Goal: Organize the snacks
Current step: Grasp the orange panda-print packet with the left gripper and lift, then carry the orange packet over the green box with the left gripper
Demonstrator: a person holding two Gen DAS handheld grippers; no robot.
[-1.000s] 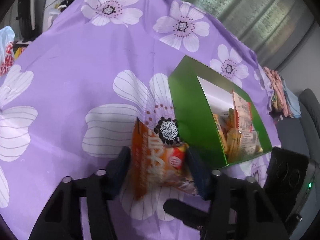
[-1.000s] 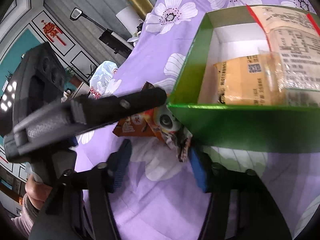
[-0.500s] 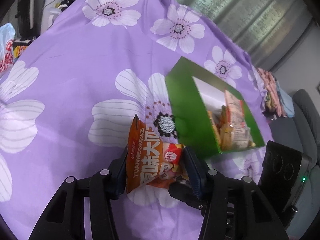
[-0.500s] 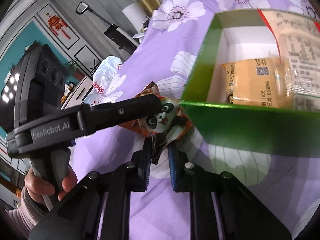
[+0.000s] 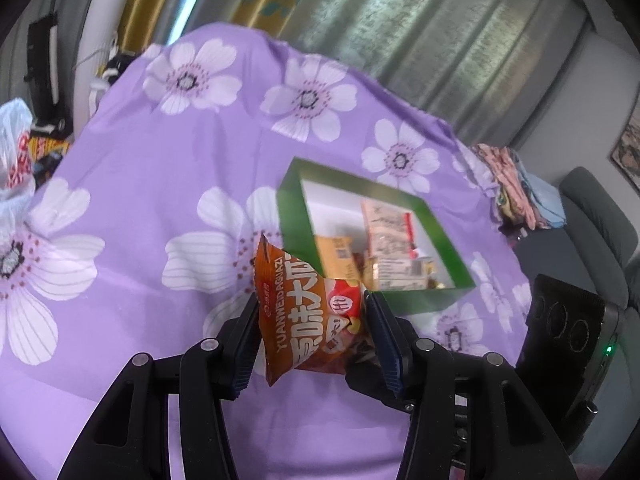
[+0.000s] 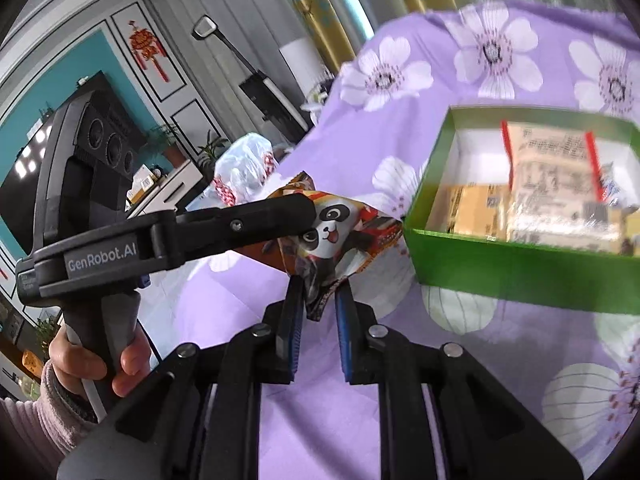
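Snack pkt [image 5: 310,312] lifted off cloth, R jaws now clamped on it

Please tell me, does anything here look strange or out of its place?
Yes. One orange snack packet is gripped by both tools at once: the left tool clamps its body, the right tool pinches its crumpled corner. It hangs outside the green box, where other snacks already sit.

purple floral tablecloth [image 5: 152,168], plastic bag [image 6: 244,168], curtain [image 5: 420,32]
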